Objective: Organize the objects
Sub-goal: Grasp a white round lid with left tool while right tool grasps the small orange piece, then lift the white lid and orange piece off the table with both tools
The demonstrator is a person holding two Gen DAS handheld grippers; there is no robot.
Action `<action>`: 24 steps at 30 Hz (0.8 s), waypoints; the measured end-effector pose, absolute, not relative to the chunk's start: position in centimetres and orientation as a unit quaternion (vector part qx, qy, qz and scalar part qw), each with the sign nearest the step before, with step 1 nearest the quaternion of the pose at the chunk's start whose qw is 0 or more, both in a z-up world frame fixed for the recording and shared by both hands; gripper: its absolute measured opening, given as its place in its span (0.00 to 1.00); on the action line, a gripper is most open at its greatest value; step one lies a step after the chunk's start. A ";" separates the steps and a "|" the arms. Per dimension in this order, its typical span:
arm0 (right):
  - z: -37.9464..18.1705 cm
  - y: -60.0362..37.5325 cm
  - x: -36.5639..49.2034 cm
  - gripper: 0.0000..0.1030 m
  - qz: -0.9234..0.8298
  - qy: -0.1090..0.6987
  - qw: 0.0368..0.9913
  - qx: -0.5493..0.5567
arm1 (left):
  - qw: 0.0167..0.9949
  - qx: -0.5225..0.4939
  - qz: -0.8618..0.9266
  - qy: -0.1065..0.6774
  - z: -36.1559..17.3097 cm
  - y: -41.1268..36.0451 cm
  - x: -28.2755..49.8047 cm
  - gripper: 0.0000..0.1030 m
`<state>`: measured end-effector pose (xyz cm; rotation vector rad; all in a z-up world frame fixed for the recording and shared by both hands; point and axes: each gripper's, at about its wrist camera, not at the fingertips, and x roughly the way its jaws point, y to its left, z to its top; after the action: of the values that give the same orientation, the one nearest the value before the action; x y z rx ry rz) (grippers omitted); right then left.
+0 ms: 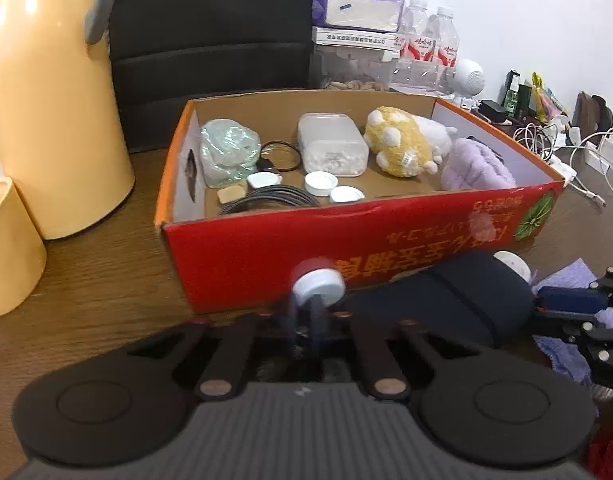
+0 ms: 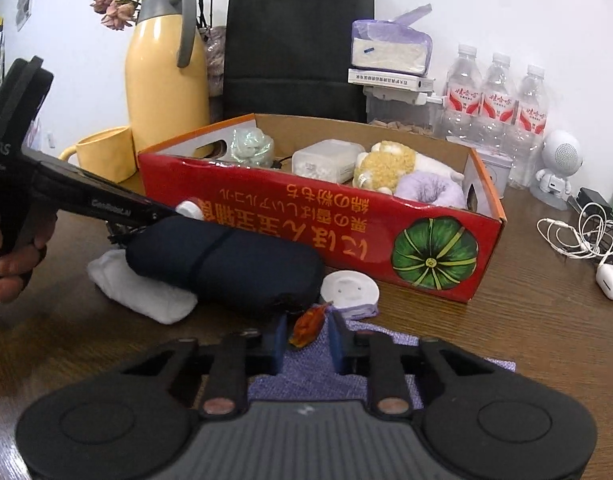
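Note:
A red cardboard box (image 1: 266, 248) (image 2: 266, 200) stands open on the wooden desk. Inside lie a yellow plush toy (image 1: 398, 140), a clear plastic container (image 1: 330, 144), a purple fluffy item (image 1: 474, 164), cables and white lids. My left gripper (image 1: 305, 312) (image 2: 172, 213) is shut on a small white round lid (image 1: 318, 286) (image 2: 190, 209) just in front of the box wall. My right gripper (image 2: 308, 320) is closed on a small amber piece (image 2: 306, 326) above a purple cloth (image 2: 318, 376). A dark navy pouch (image 2: 234, 260) (image 1: 446, 296) lies between the two grippers.
A white disc (image 2: 348, 290) and a folded white cloth (image 2: 142, 292) lie beside the pouch. A yellow jug (image 1: 54, 100) and cup (image 1: 6, 248) stand left of the box. Behind it are a black bag (image 2: 298, 40) and water bottles (image 2: 498, 104). Cables (image 2: 578, 232) sprawl at right.

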<state>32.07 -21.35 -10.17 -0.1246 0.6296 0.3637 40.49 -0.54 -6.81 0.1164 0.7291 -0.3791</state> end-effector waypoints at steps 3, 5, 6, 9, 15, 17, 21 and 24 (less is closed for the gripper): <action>-10.3 -21.4 31.8 0.17 0.175 0.303 0.935 -0.057 | 0.923 0.072 -0.185 0.330 -6.4 -1.1 39.5 0.01; -10.3 -21.6 31.6 0.15 0.172 0.302 0.936 -0.054 | 0.926 0.078 -0.186 0.318 -5.9 -1.3 38.9 0.01; -10.3 -21.7 31.6 0.14 0.172 0.302 0.936 -0.053 | 0.927 0.075 -0.188 0.315 -5.7 -1.2 38.7 0.01; -10.2 -22.0 31.4 0.12 0.168 0.303 0.937 -0.050 | 0.927 0.067 -0.182 0.321 -5.5 -1.1 38.8 0.06; -10.3 -22.4 31.6 0.13 0.170 0.306 0.936 -0.047 | 0.932 0.067 -0.123 0.334 -6.4 -1.4 40.2 0.44; -10.3 -22.4 31.6 0.14 0.171 0.305 0.936 -0.046 | 0.926 0.044 -0.119 0.355 -6.7 -1.1 41.2 0.43; -10.3 -22.4 31.6 0.15 0.171 0.306 0.936 -0.045 | 0.922 0.047 -0.127 0.363 -7.1 -1.2 41.3 0.28; -10.3 -22.5 31.8 0.18 0.168 0.308 0.936 -0.041 | 0.927 0.048 -0.133 0.347 -6.4 -1.1 40.3 0.28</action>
<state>31.78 -22.52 -10.30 -0.0841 0.6288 0.3441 40.28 -1.13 -6.44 0.0989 0.7124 -0.2722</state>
